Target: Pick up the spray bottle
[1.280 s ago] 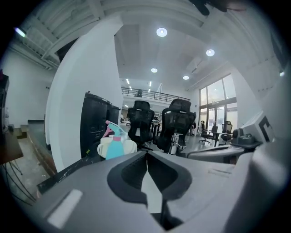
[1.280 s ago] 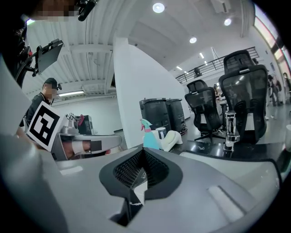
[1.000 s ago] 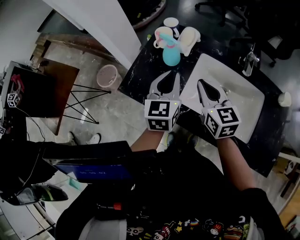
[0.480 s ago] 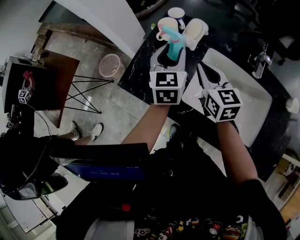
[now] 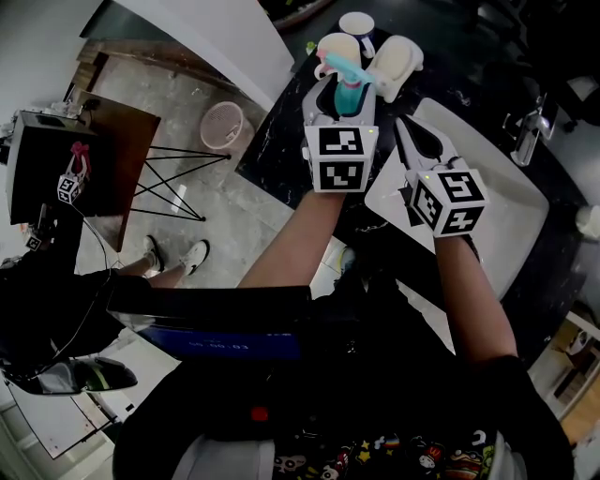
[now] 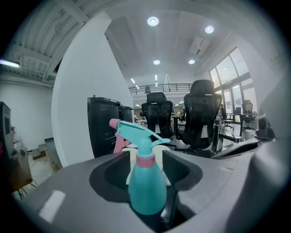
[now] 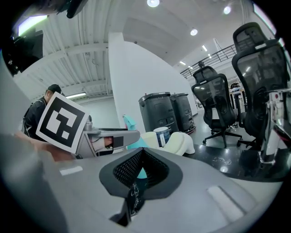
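The spray bottle (image 5: pixel 349 86) is teal with a pink collar and a pink-and-teal trigger head; it stands upright on the black counter (image 5: pixel 281 141). My left gripper (image 5: pixel 342 94) is open, one jaw on either side of the bottle's body. In the left gripper view the spray bottle (image 6: pixel 145 186) fills most of the space between the jaws, with a dark gap on its right. My right gripper (image 5: pixel 405 131) is shut and empty, hovering over the near corner of the white basin (image 5: pixel 497 216). In the right gripper view my right gripper (image 7: pixel 135 182) shows only a narrow slit.
Two cream mugs (image 5: pixel 337 47) (image 5: pixel 396 58) and a white cup (image 5: pixel 356 22) stand just behind the bottle. A faucet (image 5: pixel 530 122) sits at the basin's far side. Off the counter's left edge are a pink basket (image 5: pixel 230 124) on the floor and a wire-legged stand (image 5: pixel 169 192).
My left gripper has opened and moved forward across the counter until its jaws straddle the bottle. My right gripper has stayed shut over the basin corner.
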### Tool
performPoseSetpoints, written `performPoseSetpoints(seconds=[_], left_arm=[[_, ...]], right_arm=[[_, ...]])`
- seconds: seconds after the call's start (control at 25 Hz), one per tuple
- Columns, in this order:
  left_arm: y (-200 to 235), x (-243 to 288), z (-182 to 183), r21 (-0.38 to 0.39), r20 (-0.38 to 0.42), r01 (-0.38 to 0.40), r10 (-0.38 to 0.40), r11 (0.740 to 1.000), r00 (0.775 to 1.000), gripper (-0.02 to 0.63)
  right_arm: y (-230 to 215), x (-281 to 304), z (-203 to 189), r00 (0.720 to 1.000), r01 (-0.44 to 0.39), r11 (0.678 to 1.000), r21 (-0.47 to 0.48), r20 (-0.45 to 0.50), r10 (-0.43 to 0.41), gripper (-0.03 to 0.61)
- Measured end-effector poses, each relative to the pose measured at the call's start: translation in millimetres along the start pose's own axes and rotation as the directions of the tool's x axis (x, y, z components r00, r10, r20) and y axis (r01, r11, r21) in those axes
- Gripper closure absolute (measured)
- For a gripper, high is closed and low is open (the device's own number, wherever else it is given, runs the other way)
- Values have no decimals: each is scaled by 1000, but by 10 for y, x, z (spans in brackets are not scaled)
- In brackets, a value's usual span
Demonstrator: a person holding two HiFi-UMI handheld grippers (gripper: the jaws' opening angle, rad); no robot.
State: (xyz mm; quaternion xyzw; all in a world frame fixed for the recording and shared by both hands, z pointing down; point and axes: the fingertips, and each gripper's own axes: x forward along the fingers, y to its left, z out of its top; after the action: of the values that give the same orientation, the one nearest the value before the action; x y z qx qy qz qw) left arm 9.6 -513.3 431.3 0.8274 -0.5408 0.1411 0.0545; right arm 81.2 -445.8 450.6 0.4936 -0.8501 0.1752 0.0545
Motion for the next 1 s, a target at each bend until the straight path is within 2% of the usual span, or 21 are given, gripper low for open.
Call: performPoseSetpoints(seconds=[0.32, 0.4, 1.0], left_arm=[[0, 145, 5, 21, -13, -2, 2, 1000, 1000, 405], [17, 158, 1, 29, -14, -7, 7, 1000, 1000, 437], [-47, -88, 132, 41, 48, 35, -37, 999, 998, 469]], right_arm=[[-62, 10, 7, 1000, 9, 1000, 14, 0, -9, 554], [-65, 0, 7, 1000, 10, 1000, 17, 2, -10, 554], [-82, -147, 7, 999, 46, 999, 22, 13, -46, 554]])
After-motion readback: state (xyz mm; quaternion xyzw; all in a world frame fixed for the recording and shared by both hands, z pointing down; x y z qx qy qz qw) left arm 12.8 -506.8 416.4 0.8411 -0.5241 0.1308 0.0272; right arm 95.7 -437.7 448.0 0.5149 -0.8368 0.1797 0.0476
